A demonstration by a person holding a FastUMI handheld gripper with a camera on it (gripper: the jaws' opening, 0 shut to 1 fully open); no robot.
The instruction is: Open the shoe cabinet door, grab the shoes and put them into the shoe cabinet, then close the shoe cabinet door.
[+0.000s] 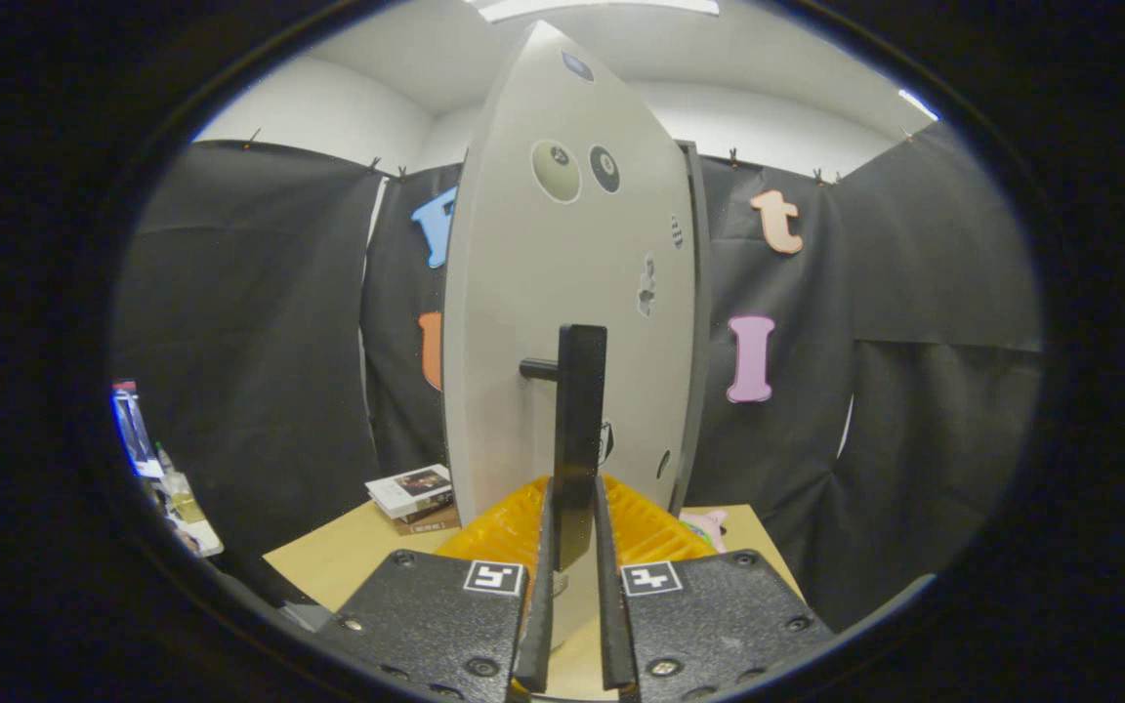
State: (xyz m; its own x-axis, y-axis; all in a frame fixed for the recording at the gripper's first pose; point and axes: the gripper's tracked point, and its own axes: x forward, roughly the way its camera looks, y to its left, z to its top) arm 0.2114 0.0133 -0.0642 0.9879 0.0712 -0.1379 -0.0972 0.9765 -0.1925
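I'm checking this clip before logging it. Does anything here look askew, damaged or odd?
Nothing stands out. The gripper is shut on the black handle of the cabinet door, which stands upright and looks intact. The books lie stacked on the table beside it.

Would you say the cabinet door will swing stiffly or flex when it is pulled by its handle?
Probably rigid: the door looks like a flat, thick panel. The bar handle, clamped between the gripper fingers, stands off on a post, so it likely gives a firm, non-slip pull. It should swing, not tip.
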